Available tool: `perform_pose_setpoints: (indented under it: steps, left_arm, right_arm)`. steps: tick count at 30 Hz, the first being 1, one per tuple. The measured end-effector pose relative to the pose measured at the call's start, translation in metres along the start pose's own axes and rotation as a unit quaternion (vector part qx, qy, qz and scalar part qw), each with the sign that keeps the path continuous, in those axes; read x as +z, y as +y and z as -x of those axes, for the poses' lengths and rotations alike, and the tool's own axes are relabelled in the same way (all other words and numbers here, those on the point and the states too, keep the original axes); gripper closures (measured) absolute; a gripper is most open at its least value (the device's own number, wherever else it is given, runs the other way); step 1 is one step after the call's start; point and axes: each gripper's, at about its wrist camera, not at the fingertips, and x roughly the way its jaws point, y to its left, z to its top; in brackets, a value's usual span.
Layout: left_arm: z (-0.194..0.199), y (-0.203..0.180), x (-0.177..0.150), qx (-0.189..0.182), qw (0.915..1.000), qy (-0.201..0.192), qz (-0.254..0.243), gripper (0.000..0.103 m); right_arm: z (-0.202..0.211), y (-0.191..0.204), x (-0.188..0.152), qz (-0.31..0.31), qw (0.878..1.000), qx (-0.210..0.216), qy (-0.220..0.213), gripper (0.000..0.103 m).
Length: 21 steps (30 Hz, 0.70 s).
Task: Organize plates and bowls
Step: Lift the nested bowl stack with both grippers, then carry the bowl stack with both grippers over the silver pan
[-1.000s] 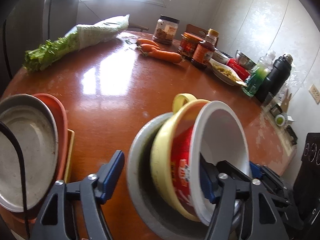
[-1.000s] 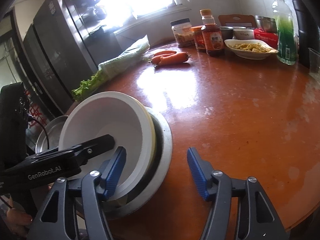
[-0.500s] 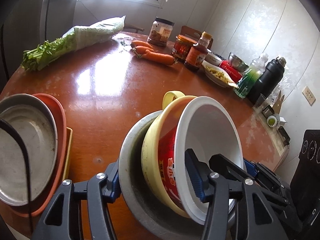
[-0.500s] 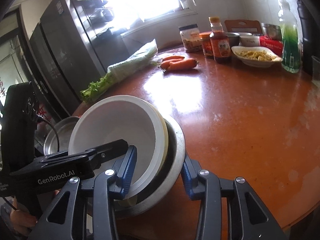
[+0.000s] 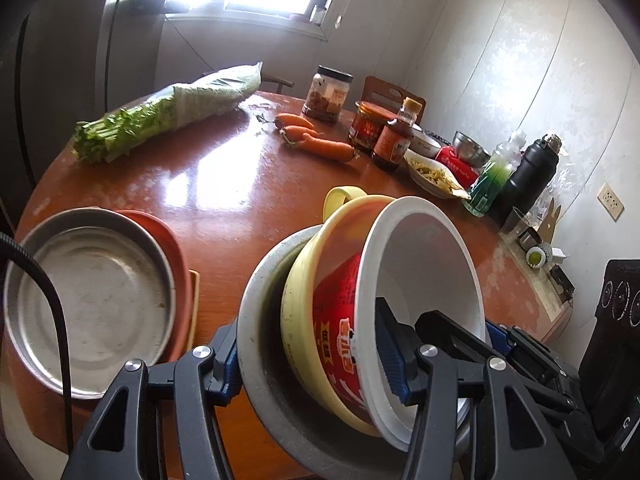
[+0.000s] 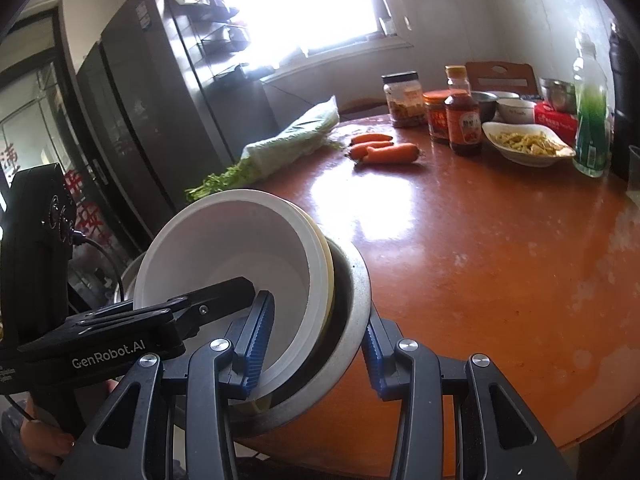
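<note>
Left wrist: both jaws clamp nested bowls (image 5: 384, 320), tilted; steel outer, yellow plastic, glossy white inner.

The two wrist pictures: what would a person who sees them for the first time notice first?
First, the tilted stack of bowls at the near edge of the table: white in yellow in metal, with the left gripper and the right gripper each clamped on its rim. Next, the metal plate to the left, and the carrots across the table.

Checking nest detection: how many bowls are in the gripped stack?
3, nested and tilted: white bowl innermost, yellow handled bowl around it, metal bowl outermost. More could be hidden beneath.
</note>
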Motion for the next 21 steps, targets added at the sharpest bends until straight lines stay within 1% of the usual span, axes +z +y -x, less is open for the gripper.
perform_pose_setpoints:
  steps: [4,9,11,15,21]
  left_arm:
    - [0.012,0.009,0.002,0.002,0.9999,-0.01,0.005,0.048]
    - [0.029,0.025,0.005,0.014,0.9994,-0.029,0.015,0.048]
    - [0.036,0.034,0.007,0.022,0.999,-0.036,0.018,0.048]
    - [0.047,0.053,0.01,0.023,0.998,-0.049,0.031,0.048]
    - [0.06,0.079,0.02,0.041,0.9959,-0.066,0.047,0.048]
  right_arm:
    - [0.001,0.012,0.004,0.008,1.0,0.005,-0.003,0.059]
    - [-0.004,0.033,0.011,0.025,1.0,0.018,-0.008,0.059]
    - [-0.009,0.042,0.014,0.031,0.999,0.027,-0.007,0.059]
    - [-0.02,0.059,0.019,0.047,0.998,0.039,-0.004,0.059]
    - [-0.038,0.085,0.03,0.065,0.996,0.063,-0.002,0.059]
